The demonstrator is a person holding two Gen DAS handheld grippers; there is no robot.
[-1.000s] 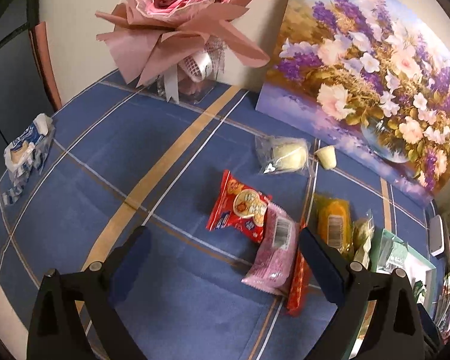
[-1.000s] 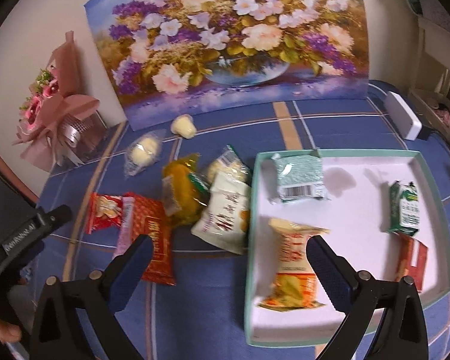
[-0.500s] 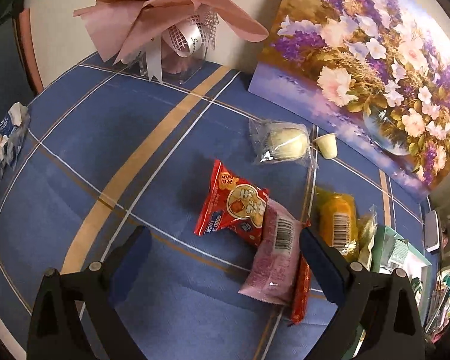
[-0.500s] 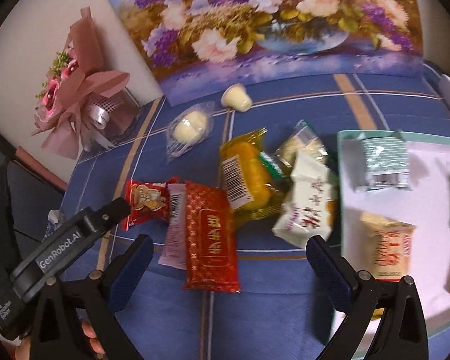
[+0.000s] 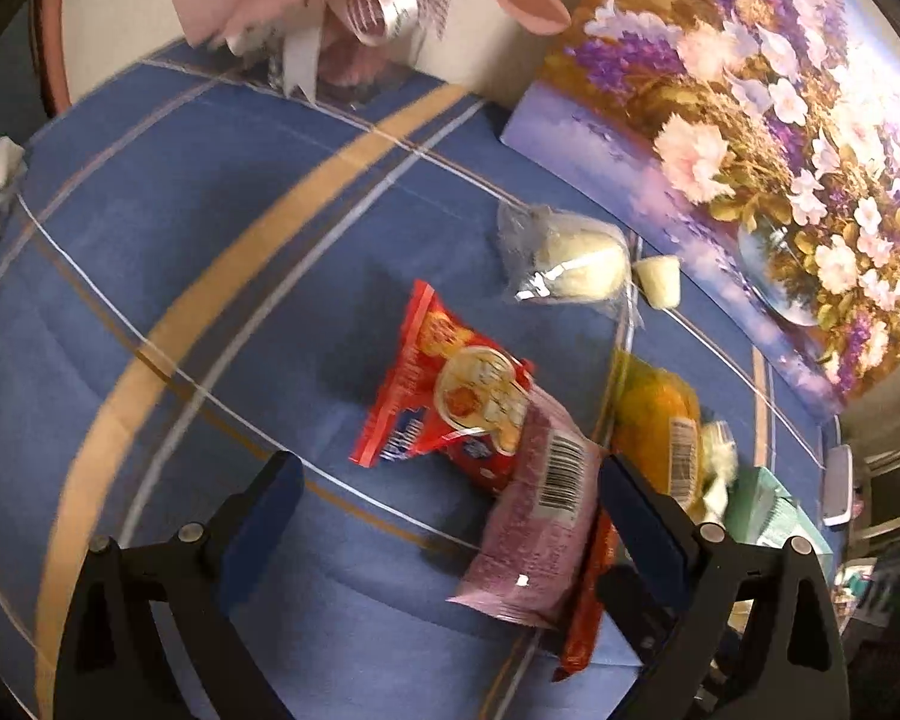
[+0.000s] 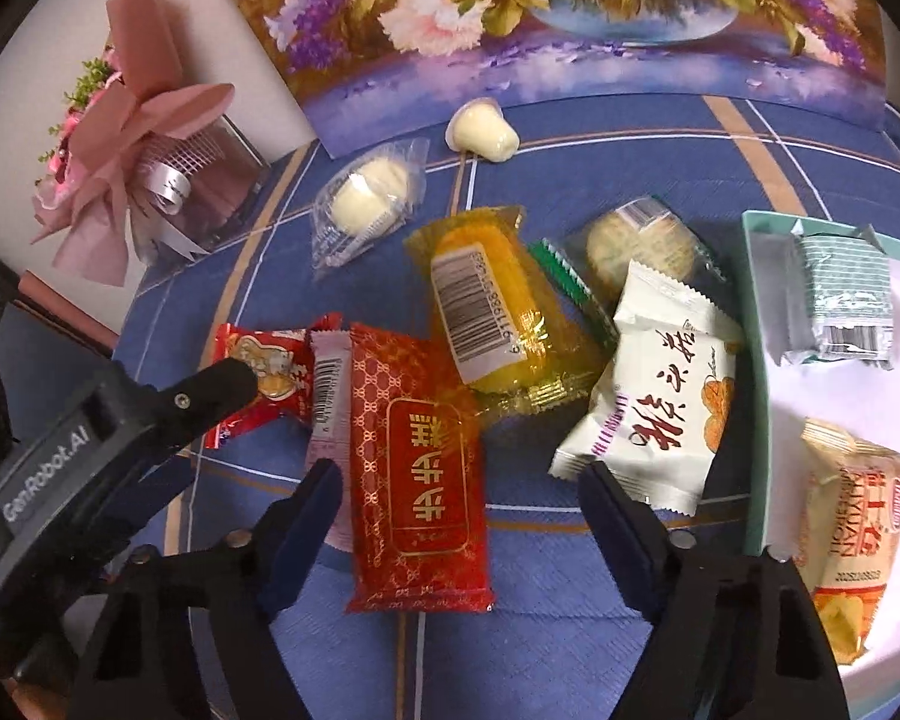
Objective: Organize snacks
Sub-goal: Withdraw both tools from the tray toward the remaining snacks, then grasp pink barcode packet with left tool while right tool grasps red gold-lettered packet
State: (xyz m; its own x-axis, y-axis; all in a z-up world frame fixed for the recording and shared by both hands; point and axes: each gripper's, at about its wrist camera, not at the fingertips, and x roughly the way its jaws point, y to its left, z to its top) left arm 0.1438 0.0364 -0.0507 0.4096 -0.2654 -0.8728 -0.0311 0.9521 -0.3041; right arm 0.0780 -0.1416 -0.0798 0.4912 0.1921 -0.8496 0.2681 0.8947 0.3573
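In the right wrist view, the left gripper (image 6: pixel 243 381) reaches in over the red cookie packet (image 6: pixel 267 363), its jaws wide apart with nothing gripped. The right gripper (image 6: pixel 459 495) hangs above the red bar packet (image 6: pixel 417 474), jaws closing but not pressing it. The yellow packet (image 6: pixel 492 312) and white packet (image 6: pixel 660 387) lie beside the tray (image 6: pixel 756 360) on the blue tablecloth (image 6: pixel 570 564).
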